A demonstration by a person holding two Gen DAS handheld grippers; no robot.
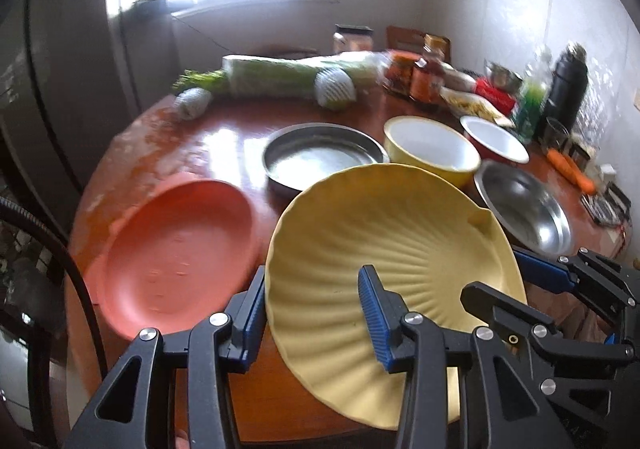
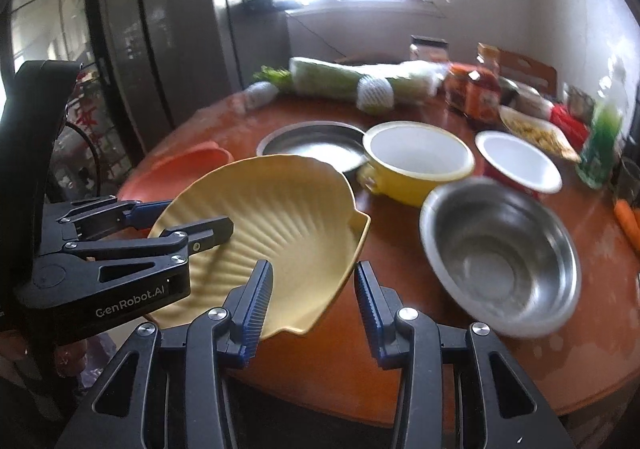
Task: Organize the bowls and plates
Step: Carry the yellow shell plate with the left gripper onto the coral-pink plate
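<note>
both grippers, left gripper (image 1: 316, 313) and right gripper (image 2: 314, 297), clamp opposite rims of the yellow shell plate (image 1: 384, 249); lift evenly, keep it level, clear the steel bowl (image 2: 500, 261).

Yellow shell-shaped plate (image 1: 360, 233) tilted, lifted off table; orange plate (image 1: 176, 253) beside.

The right gripper (image 2: 312, 297) and left gripper (image 2: 176, 225) are together holding the yellow plate (image 2: 280, 217) tilted above the counter (image 2: 400, 349), fingers closed on opposite edges of its rim. A steel bowl (image 2: 500, 261) is sitting just right of it, a yellow bowl (image 2: 416, 165) behind.
</note>
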